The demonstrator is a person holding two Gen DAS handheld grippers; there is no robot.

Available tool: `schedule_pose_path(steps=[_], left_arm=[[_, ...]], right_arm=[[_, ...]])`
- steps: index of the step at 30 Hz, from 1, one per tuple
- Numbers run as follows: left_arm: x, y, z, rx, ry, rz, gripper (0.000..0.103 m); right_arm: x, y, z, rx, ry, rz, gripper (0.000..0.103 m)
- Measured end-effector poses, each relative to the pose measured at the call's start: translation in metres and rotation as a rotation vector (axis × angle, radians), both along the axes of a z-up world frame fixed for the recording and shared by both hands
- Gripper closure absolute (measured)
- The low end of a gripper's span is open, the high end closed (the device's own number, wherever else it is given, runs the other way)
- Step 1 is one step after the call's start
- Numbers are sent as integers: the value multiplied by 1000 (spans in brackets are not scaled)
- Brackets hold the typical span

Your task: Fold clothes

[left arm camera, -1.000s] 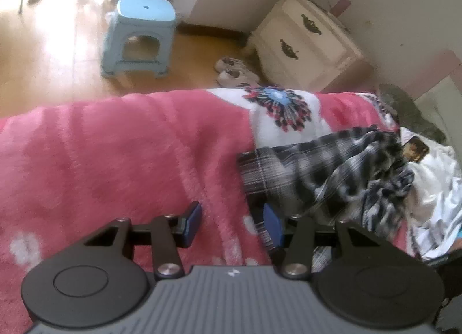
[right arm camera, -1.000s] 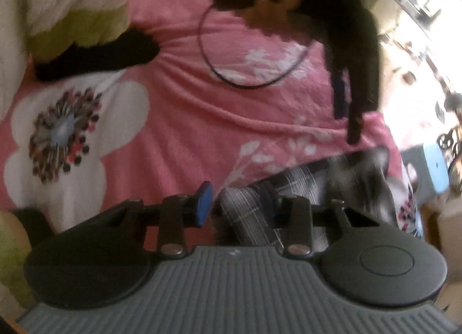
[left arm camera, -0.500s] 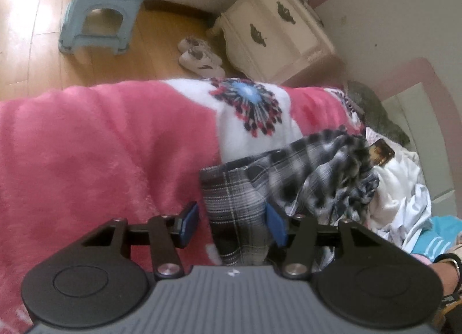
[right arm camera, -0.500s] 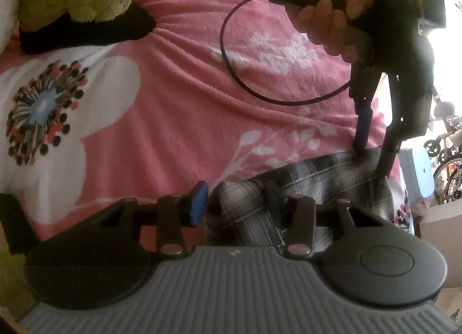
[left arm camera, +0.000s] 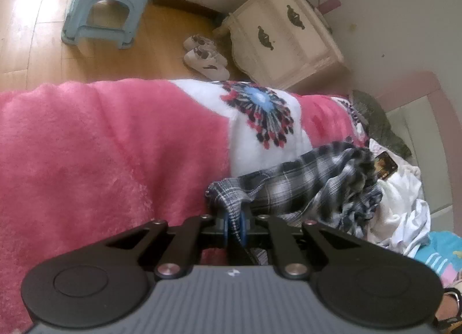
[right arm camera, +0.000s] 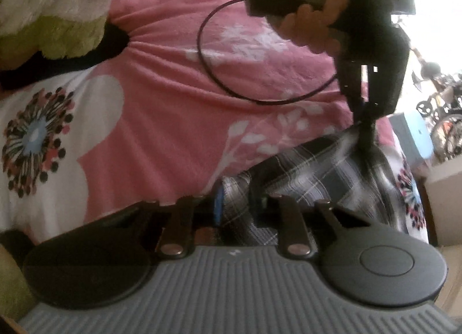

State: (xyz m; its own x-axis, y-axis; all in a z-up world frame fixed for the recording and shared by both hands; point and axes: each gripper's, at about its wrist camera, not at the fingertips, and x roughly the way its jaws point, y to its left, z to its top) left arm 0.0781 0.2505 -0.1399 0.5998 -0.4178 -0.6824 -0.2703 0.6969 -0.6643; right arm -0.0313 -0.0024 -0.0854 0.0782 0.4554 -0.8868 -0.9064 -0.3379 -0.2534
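A black-and-white plaid garment [left arm camera: 311, 186] lies crumpled on a pink floral blanket [left arm camera: 86, 155]. My left gripper [left arm camera: 236, 225] is shut on a corner of the plaid cloth. In the right wrist view the same garment [right arm camera: 311, 169] stretches between both grippers. My right gripper [right arm camera: 235, 204] has its jaws close on either side of the garment's near edge, pinching it. The left gripper also shows in the right wrist view [right arm camera: 365, 131], held by a hand and gripping the far end of the cloth.
A white garment pile [left arm camera: 404, 207] lies right of the plaid cloth. A cream nightstand [left arm camera: 283, 36], a blue stool [left arm camera: 109, 1] and shoes [left arm camera: 205, 56] stand on the wooden floor past the bed edge. A black cable loop [right arm camera: 231, 74] hangs over the blanket.
Both grippers closed onto the plaid garment. The left one went from wide open beside the cloth to pinching its corner. The right jaws narrowed around the near edge.
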Motion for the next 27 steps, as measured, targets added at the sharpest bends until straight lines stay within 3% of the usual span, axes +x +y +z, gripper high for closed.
schedule_pose_path(steps=[5,8,11,15,20,27], left_arm=[[-2,-2,1,10,7,15,92],[-1,-5,4,35,12,15,92],[-1,-9,6,59,13,15,92],[-1,-10,6,69,15,22,92],[0,-9,7,73,17,25,92],[-1,-9,6,76,14,25,92]], right_arm=[[-7,-8,9,31,-49,40,80],[-17,-7,7,55,-106,135,76],[-23,-3,-4,14,-164,222,75],[-27,-5,-11,-29,-224,314,93],[-34,-17,9,-53,-140,369,103],[-47,-34,2,-93,-159,429,103]])
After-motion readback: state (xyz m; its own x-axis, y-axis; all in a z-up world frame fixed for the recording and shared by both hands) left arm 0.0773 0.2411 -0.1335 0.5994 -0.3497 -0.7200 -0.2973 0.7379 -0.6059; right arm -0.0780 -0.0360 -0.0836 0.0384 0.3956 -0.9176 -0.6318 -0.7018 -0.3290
